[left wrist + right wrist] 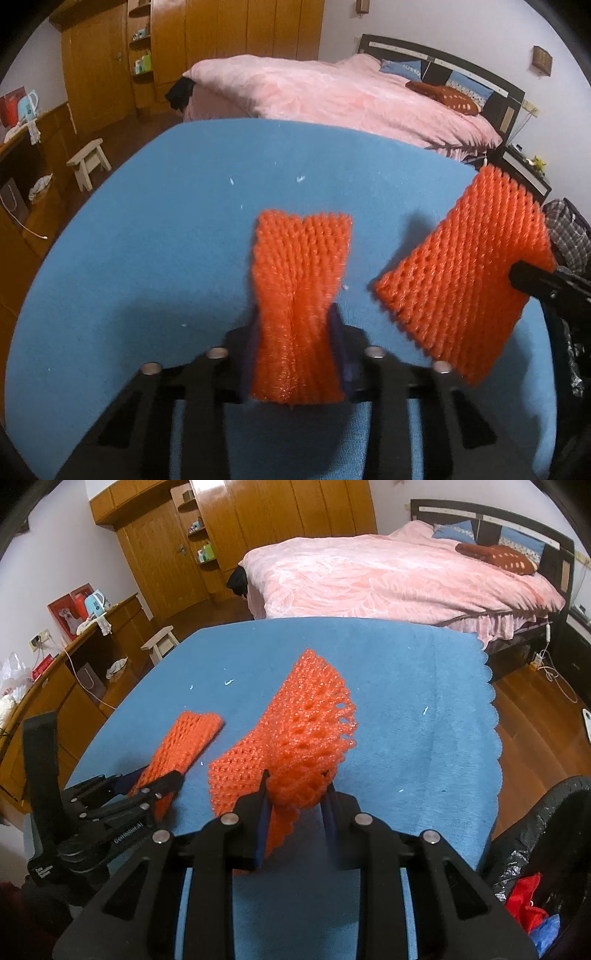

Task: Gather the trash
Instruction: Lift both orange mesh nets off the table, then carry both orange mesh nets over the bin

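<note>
Two orange foam nets are over the blue-covered table [159, 229]. My left gripper [295, 325] is shut on the narrower net [301, 273], which is pinched to a waist between the pads; its far end lies on the cloth. The right wrist view shows the same net [184, 738] and left gripper [157, 784] at the lower left. My right gripper [297, 788] is shut on the wider net [306, 723], holding it tilted up off the table. In the left wrist view that net [461, 280] hangs at the right, with the right gripper's fingers [535, 282] on its edge.
A bin lined with a black bag [535, 830], holding red and blue scraps, stands off the table's near right corner. Small white crumbs [301, 179] dot the cloth. A pink bed [388, 576], a white stool [160, 642] and wooden cabinets [236, 524] lie beyond.
</note>
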Available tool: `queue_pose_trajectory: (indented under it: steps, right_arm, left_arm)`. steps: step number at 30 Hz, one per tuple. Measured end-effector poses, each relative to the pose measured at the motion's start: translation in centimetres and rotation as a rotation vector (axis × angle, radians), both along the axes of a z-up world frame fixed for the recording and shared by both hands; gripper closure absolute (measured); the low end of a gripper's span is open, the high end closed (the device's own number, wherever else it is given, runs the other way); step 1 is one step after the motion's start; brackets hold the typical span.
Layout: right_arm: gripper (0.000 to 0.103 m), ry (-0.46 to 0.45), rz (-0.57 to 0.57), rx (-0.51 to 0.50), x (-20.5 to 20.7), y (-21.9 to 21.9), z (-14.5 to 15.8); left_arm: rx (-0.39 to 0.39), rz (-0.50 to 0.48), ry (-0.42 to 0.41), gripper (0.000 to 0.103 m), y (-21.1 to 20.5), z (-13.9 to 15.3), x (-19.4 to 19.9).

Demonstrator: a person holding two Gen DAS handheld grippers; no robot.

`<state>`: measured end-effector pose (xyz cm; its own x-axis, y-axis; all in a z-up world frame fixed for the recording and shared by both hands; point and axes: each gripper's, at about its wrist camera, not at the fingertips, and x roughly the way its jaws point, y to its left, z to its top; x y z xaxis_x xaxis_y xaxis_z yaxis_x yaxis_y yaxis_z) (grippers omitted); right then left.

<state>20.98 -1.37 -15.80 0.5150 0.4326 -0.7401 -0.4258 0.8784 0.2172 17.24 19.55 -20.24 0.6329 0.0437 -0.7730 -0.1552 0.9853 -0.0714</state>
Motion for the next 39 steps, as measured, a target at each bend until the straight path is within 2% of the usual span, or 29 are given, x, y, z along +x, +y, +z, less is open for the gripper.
queue_pose_trajectory:
  steps: [1,4,8,15,23,35,39]
  right_arm:
    - [0.079,0.000,-0.001,0.001,0.0,0.0,0.0]
    - [0.079,0.000,0.000,0.001,0.0,-0.1,0.0]
    - [0.079,-0.010,0.002,0.009,-0.1,-0.2,0.4]
    - [0.079,-0.051,0.007,0.029,-0.5,-0.7,2.5]
    - [0.079,-0.106,-0.002,0.046,-1.7,-1.8,5.4]
    - [0.079,-0.183,-0.055,0.051,-4.7,-6.3,9.4]
    - [0.079,-0.215,-0.077,0.037,-6.3,-8.7,10.7]
  left_arm:
    - [0.004,-0.003,-0.007,0.083,0.0,0.2,0.0]
    - [-0.009,-0.011,-0.020,0.085,0.0,1.0,0.1]
    - [-0.023,-0.016,-0.078,0.085,-0.4,3.3,-0.3]
    - [-0.044,-0.035,-0.149,0.085,-1.7,7.2,-0.8]
    - [-0.054,-0.064,-0.185,0.085,-3.6,9.9,-1.7]
    - [-0.038,-0.127,-0.244,0.085,-7.6,13.7,-3.4]
    - [-0.030,-0.175,-0.262,0.085,-9.9,15.0,-4.2]
